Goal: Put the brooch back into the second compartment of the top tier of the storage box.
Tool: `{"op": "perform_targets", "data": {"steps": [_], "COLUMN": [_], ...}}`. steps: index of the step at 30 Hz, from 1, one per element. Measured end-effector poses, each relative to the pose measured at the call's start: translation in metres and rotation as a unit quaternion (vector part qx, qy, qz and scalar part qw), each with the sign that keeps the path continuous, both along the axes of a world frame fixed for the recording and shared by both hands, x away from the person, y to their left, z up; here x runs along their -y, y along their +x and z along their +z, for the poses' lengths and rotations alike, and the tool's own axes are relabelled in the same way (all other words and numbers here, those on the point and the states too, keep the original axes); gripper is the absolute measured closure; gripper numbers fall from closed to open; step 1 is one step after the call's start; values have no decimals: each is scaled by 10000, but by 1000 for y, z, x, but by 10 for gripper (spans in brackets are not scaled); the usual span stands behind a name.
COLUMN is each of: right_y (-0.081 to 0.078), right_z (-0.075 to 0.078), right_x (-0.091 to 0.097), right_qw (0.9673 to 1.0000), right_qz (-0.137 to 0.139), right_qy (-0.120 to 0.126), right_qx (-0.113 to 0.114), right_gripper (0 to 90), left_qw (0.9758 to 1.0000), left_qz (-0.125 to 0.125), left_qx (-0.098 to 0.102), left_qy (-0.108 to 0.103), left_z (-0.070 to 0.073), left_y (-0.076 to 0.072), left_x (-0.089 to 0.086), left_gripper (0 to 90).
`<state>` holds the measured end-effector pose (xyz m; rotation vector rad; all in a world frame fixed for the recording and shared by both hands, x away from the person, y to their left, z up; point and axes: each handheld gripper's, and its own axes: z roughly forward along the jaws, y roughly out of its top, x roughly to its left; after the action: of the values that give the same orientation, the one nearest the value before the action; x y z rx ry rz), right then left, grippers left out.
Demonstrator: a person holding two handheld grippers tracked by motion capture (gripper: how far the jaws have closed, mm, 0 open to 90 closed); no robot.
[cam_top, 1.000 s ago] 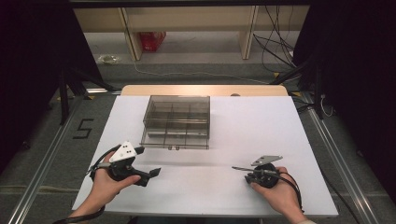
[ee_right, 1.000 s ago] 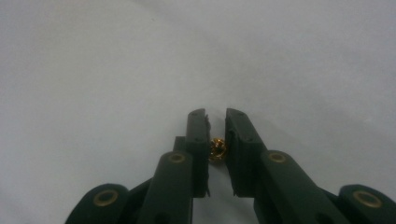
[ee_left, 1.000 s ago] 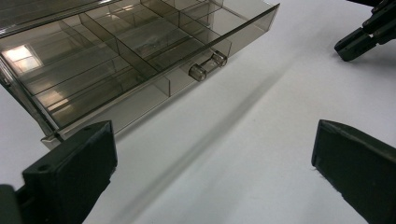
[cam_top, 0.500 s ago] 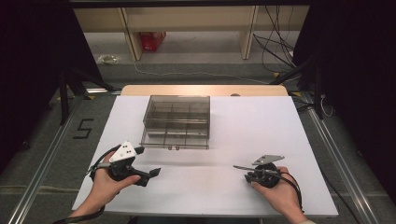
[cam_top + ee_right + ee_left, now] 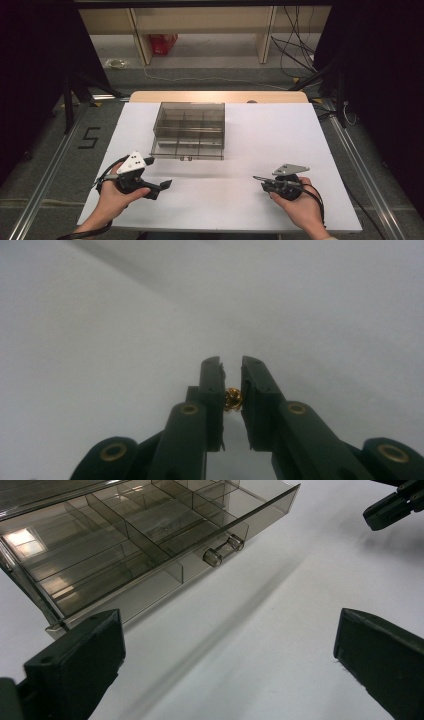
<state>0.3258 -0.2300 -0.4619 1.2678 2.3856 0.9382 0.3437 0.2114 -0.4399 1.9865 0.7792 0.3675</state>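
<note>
Nearest the person, two hands rest on the white desk (image 5: 260, 135), each with a gripper. The right gripper (image 5: 257, 178), at the near right of the high view, has its fingers (image 5: 212, 390) drawn almost together on a small gold bead-like object (image 5: 232, 399), which sits pinched between the pads a little back from the tips; what exactly it is I cannot tell. The left gripper (image 5: 164, 184), at the near left, has its fingers (image 5: 80, 665) spread wide with nothing between them but bare desk. Farther off, in the middle of the desk and well apart from both hands, stands a clear smoky compartment box (image 5: 189, 129) with its drawer (image 5: 150, 535) pulled open toward the person and its divided cells looking empty. As a judgement, the pick-up is done and the drawer is ready; what is left is carrying the gold piece over to the box, dropping it into a cell and probably pushing the drawer shut. The right gripper view alone reveals the held piece, too small to make out from above. The left gripper view gives the drawer's small knob (image 5: 222, 550) and partitions close up, while the high view sets out how far the box lies from both hands.
</note>
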Motion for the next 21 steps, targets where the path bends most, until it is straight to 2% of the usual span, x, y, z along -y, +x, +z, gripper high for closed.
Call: {"op": "perform_targets", "data": {"steps": [11, 21], "right_y": [-2, -5], "right_z": [8, 16], "right_x": [2, -2], "right_qw": [9991, 9959], "right_qz": [-4, 119], "right_qy": [300, 610], "right_qx": [305, 662], "right_gripper": [807, 807], "left_qw": [10000, 10000], "left_qz": [6, 5], "left_qx": [3, 5], "left_qy": [-7, -10], "left_z": [0, 0], "left_y": [0, 1], "left_x": [0, 0], "left_gripper": [0, 0]}}
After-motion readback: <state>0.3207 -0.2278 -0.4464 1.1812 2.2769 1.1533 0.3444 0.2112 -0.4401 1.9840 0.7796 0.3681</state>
